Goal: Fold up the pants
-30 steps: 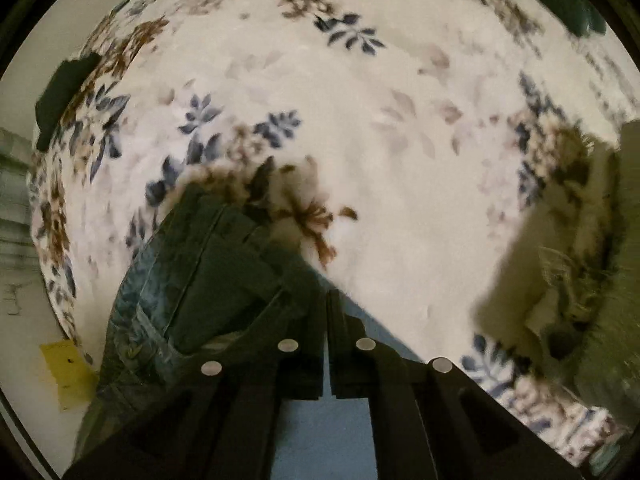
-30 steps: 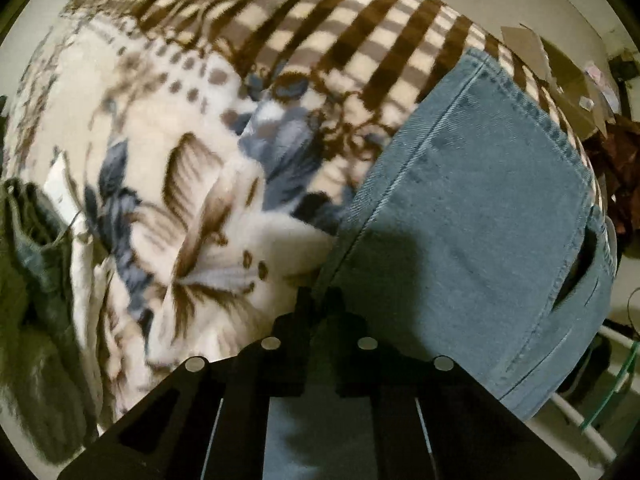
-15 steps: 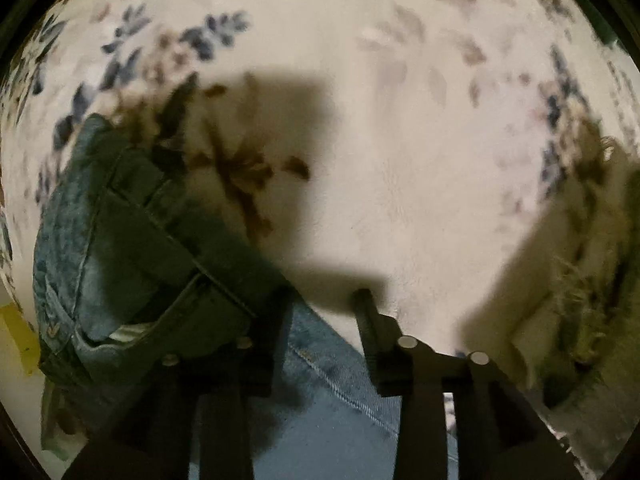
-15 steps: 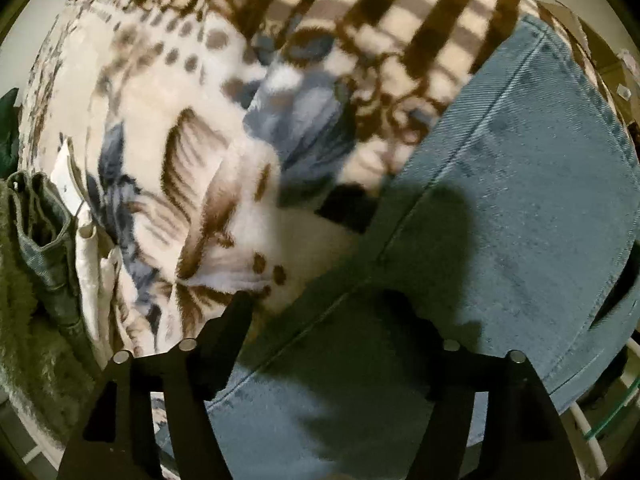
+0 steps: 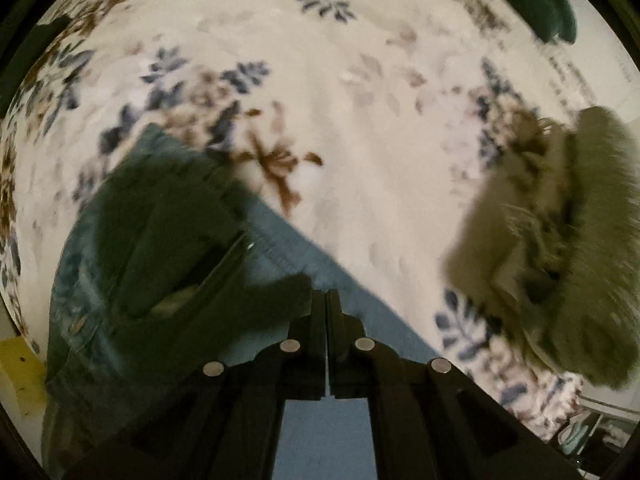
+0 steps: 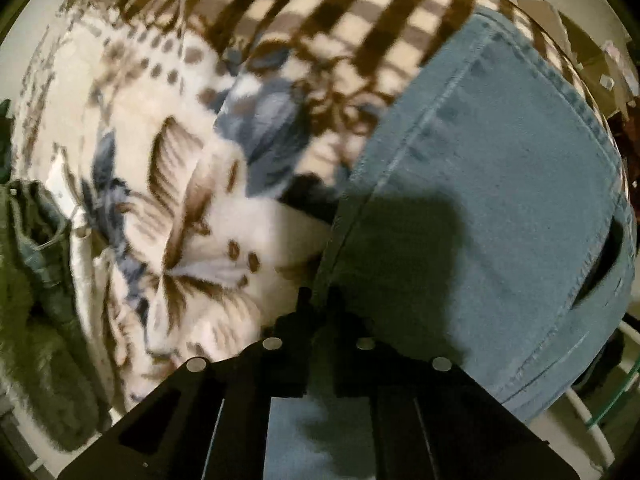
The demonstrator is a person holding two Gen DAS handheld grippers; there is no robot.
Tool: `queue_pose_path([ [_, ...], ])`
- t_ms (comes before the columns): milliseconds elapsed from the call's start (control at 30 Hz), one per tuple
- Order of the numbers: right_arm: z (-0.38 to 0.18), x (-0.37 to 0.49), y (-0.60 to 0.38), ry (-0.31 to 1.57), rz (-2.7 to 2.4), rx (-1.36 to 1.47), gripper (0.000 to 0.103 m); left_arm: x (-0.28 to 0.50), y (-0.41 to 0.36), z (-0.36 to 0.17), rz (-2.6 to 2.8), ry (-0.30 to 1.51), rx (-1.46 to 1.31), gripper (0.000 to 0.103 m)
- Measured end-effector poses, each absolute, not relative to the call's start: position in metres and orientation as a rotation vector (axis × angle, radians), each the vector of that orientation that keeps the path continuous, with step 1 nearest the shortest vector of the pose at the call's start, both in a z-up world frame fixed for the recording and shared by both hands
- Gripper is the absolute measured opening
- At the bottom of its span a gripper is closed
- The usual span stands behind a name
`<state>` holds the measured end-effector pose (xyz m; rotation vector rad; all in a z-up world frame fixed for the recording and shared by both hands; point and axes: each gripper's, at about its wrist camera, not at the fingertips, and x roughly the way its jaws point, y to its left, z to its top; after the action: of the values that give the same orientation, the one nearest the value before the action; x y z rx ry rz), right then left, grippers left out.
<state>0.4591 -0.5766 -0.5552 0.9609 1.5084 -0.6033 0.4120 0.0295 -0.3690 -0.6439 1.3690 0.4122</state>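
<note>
Blue denim pants (image 5: 280, 248) lie on a floral blanket (image 5: 352, 128). In the left wrist view the waistband end with a pocket opening sits at the lower left, in shadow. My left gripper (image 5: 327, 296) is shut on the pants' edge, fingers pressed together. In the right wrist view the pants (image 6: 500, 200) spread to the right, a hem seam along the far side. My right gripper (image 6: 320, 294) is shut on the left edge of the denim, with the fabric running under its fingers.
A heap of olive and denim clothes (image 5: 560, 248) lies at the right of the left wrist view and shows at the left of the right wrist view (image 6: 36, 280). The blanket's brown checked border (image 6: 320, 12) is far. A yellow object (image 5: 20, 372) sits past the bed edge.
Half a second ago both grippers were open over the denim. Both have now closed on the pants' edge and pulled back, lifting slightly.
</note>
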Motion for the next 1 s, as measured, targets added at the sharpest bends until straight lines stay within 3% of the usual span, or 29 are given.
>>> queue_pose_path([
  [200,-0.527,0.433,-0.563,1.455,-0.504,0.953,0.006,0.346,0.059,-0.334,0.349,1.291,-0.735,0.0],
  [367,-0.515,0.413,-0.545,1.489,-0.461,0.922,0.006,0.373,0.047,-0.369,0.299,1.397,-0.896,0.003],
  [433,-0.51,0.411,-0.543,1.506,-0.451,0.899,0.006,0.388,0.035,-0.379,0.286,1.433,-0.914,0.012],
  [500,-0.514,0.417,-0.54,1.514,-0.458,0.866,0.006,0.406,0.017,-0.393,0.277,1.473,-0.877,0.038],
  [533,-0.515,0.42,-0.538,1.521,-0.454,0.855,0.006,0.416,0.008,-0.402,0.28,1.496,-0.856,0.044],
  [700,-0.521,0.438,-0.532,1.542,-0.454,0.818,0.01,0.45,-0.018,-0.457,0.36,1.663,-0.717,0.054],
  [767,-0.528,0.445,-0.531,1.553,-0.455,0.818,0.011,0.455,-0.025,-0.458,0.389,1.656,-0.668,0.054],
  [833,-0.533,0.45,-0.531,1.563,-0.467,0.825,0.011,0.452,-0.026,-0.451,0.412,1.608,-0.656,0.043],
  [900,-0.538,0.452,-0.533,1.56,-0.481,0.857,0.011,0.446,-0.022,-0.446,0.417,1.575,-0.64,0.006],
  [1000,-0.539,0.449,-0.539,1.546,-0.491,0.903,0.009,0.436,-0.02,-0.428,0.321,1.493,-0.647,0.002],
])
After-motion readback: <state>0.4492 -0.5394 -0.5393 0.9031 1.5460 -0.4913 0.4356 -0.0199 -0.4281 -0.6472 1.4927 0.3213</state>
